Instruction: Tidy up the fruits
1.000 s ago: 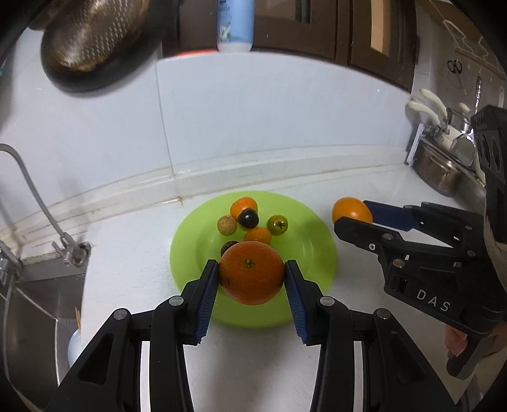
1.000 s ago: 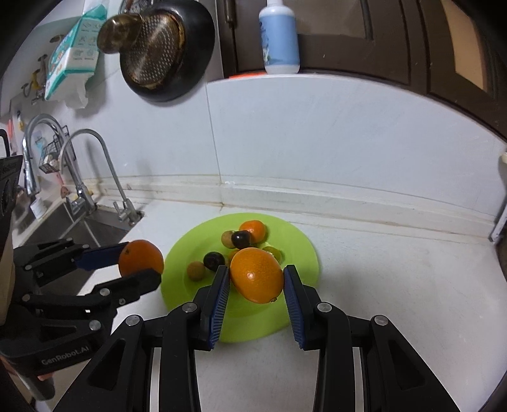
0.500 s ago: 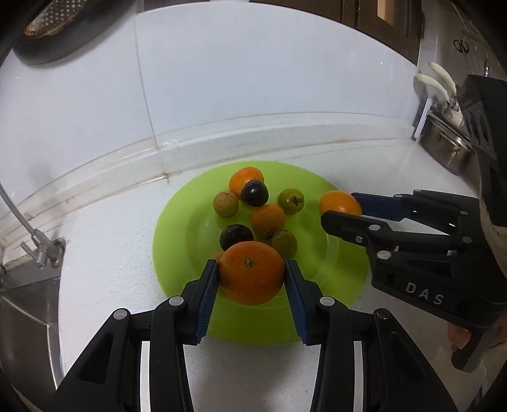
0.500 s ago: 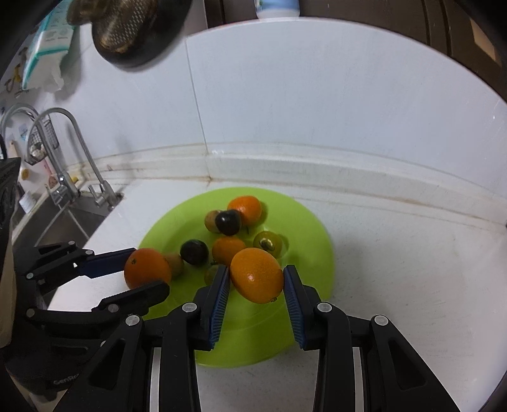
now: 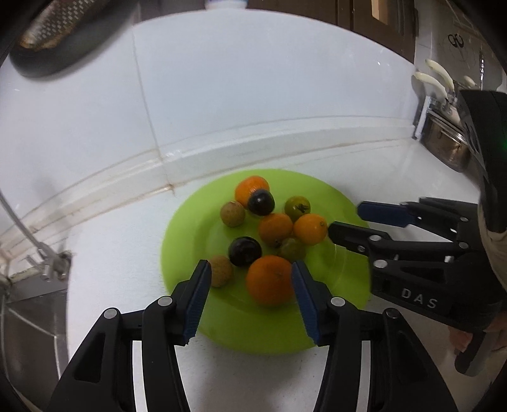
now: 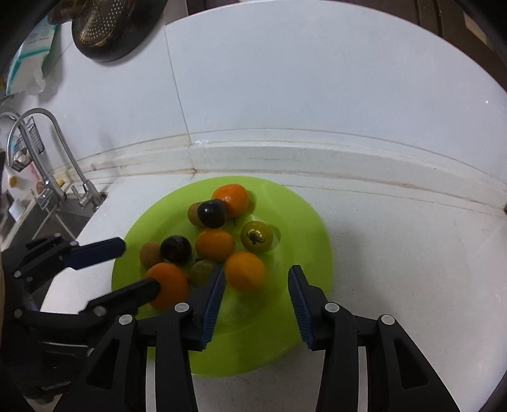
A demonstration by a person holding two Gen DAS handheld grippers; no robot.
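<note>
A lime green plate (image 5: 190,241) (image 6: 298,222) on the white counter holds several small fruits: oranges, dark plums, brownish lychees and green ones. My left gripper (image 5: 250,282) is open over the plate's near edge; a large orange (image 5: 270,280) lies loose on the plate between its fingers, against the right pad. My right gripper (image 6: 256,285) is open too; a smaller orange (image 6: 245,275) lies on the plate between its fingers, near the left pad. Each gripper shows in the other's view, the right one (image 5: 345,220) and the left one (image 6: 139,269).
The white tiled wall (image 6: 317,79) rises just behind the plate. A sink with a faucet (image 6: 60,152) lies to the left. A dark pan (image 6: 107,28) hangs on the wall above. Metal pots (image 5: 443,142) stand at the far right.
Both grippers came down over the plate and opened. The two oranges they held now lie on the plate among the other fruits.
</note>
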